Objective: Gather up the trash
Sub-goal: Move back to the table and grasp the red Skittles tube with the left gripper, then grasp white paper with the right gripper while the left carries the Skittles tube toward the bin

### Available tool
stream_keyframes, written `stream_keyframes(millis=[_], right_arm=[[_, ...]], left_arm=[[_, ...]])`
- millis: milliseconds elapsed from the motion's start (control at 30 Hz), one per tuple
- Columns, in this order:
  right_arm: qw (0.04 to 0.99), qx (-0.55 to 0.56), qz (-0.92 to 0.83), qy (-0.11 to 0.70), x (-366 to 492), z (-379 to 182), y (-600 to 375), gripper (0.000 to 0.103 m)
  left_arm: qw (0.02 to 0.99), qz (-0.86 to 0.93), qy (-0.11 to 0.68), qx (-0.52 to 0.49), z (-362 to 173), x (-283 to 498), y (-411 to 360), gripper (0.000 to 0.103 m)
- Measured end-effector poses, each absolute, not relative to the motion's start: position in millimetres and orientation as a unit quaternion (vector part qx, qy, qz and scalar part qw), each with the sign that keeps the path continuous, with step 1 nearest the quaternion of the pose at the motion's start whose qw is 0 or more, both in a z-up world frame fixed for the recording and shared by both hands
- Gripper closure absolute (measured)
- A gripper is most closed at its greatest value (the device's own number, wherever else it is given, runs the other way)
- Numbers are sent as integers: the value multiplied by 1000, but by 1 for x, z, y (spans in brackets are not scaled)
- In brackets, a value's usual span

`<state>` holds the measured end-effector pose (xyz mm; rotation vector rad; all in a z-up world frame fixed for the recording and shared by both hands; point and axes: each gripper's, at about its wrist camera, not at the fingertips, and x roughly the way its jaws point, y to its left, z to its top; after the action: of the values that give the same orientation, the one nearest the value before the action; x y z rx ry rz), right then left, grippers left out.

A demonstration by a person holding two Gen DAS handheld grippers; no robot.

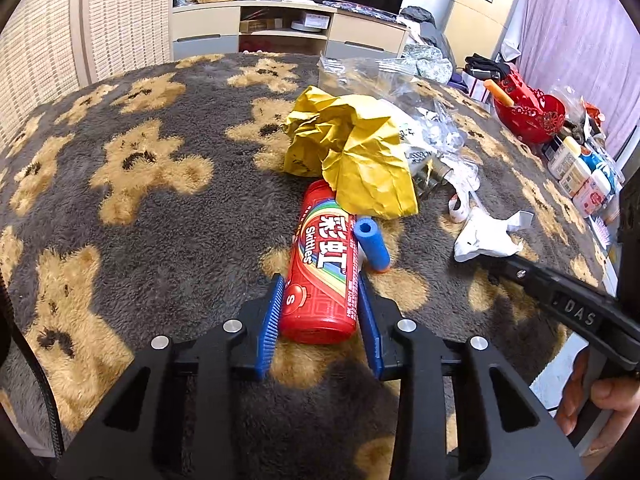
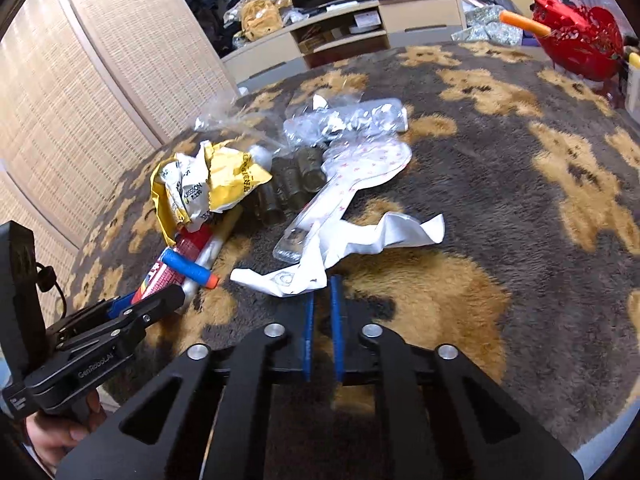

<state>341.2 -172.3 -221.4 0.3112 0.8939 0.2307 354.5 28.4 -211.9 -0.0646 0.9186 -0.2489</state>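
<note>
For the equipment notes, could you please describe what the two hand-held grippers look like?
Both match: the left hand-held gripper and the right hand-held gripper have black angular frames with triangular cut-outs, silver round bolts, and blue ribbed pads on the fingers. White lettering marks their side bodies. A black cable loops behind the left one. No sleeves are in view.

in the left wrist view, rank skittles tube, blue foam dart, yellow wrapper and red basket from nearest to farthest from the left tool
1. Skittles tube: between the left tool's pads.
2. Blue foam dart: just right of the tube.
3. Yellow wrapper: beyond, over the tube's far end.
4. Red basket: far right.
</note>
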Motion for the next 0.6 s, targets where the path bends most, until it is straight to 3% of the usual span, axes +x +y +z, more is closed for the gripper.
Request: stream_keyframes(millis=[200, 433, 467, 500, 533, 567, 600], right_arm=[[887, 145, 114, 424, 331, -213, -178, 101], [887, 138, 110, 426, 324, -208, -171, 95], [887, 139, 111, 427, 324, -208, -170, 87], [887, 140, 114, 425, 324, -207, -169, 67], [888, 142, 115, 422, 323, -206, -168, 55], [890, 142, 114, 418, 322, -205, -168, 48], [892, 139, 112, 414, 322, -204, -166, 48]], left_arm=[[888, -109, 446, -19, -211, 339, 30, 70], [886, -104, 451, -16, -212, 321, 38, 70], [886, -103, 451, -17, -213, 319, 40, 70], [886, -103, 452, -19, -213, 317, 41, 70], [886, -103, 452, -19, -213, 315, 42, 70], [886, -103, 452, -20, -213, 314, 43, 70], [886, -104, 451, -20, -214, 313, 44, 70]])
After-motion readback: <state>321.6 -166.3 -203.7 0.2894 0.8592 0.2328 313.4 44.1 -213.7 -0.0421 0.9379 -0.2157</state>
